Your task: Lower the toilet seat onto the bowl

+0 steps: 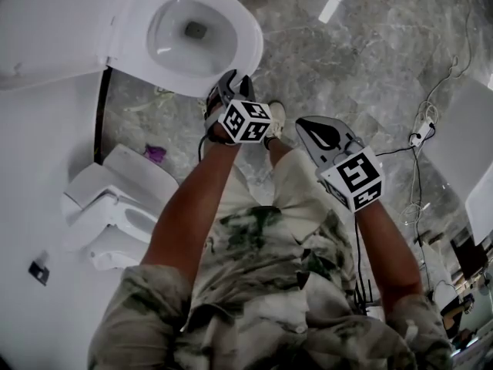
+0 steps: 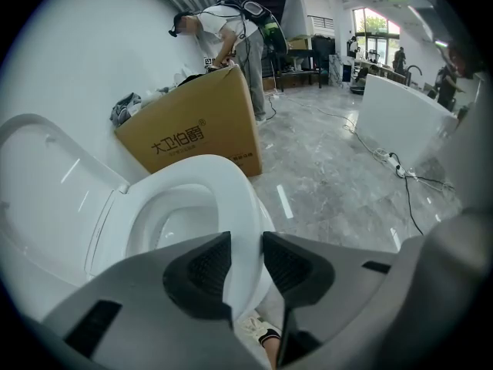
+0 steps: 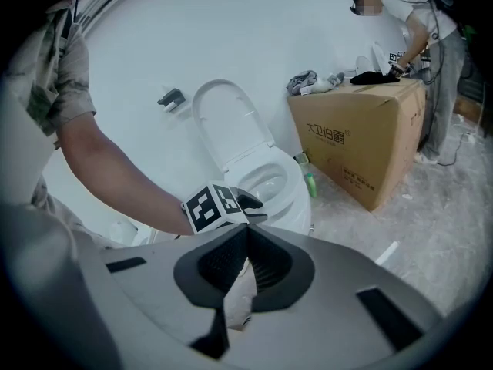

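At the front rim of the toilet seat (image 2: pixel 231 199), the left gripper (image 2: pixel 246 264) is clamped on the ring at a mid-width opening, with one pad inside it and one outside. The seat's long axis runs straight away from that gripper to the hinge under the raised lid (image 2: pixel 46 183), so we judge the remaining move to be a plain downward arc about the hinge with no sideways pull. The seat looks close to level over the bowl (image 1: pixel 173 37). We can't tell whether there is a gap left under the front edge, so we read this as the late stage of lowering.

The right gripper (image 3: pixel 246 231) has its jaws closed together on nothing. It sits well back from the bowl, on the near side over the person's leg, so the left hand is clearly the nearer one. The risk is a slam if the seat is let go before contact.
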Available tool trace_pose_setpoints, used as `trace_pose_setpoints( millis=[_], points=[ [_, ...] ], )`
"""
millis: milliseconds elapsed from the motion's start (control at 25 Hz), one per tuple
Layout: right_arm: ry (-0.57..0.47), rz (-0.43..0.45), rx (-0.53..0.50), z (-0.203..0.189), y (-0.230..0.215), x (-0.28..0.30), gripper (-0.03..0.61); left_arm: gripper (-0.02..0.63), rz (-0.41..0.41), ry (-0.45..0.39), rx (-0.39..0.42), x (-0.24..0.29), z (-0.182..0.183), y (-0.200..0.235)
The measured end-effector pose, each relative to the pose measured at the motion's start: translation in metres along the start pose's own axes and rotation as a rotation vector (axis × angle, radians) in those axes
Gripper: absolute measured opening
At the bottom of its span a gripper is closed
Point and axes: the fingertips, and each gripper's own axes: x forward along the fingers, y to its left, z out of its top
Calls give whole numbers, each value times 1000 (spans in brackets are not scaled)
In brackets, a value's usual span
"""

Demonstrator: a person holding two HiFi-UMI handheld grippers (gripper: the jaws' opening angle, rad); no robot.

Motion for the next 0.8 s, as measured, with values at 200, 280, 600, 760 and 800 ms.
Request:
trace_pose_setpoints(
  millis=[200,280,600,760,800],
  points=[
    [12,3,7,-8,-6,11,23,143,-7,7,-6,14,-5,-4],
    [13,2,9,-9,-7,13,23,143,-10,10,-7,19,-8,-6],
    [25,-1,21,-20,-16,26,23,140,-24,35,-13,42,-18,-13],
    [38,-1,23,-24,-19,29,23,140,-45,55,-12,52,-23,-16],
    [39,-2,22,-24,-20,29,23,140,-48,58,-12,54,-23,-16]
  ],
)
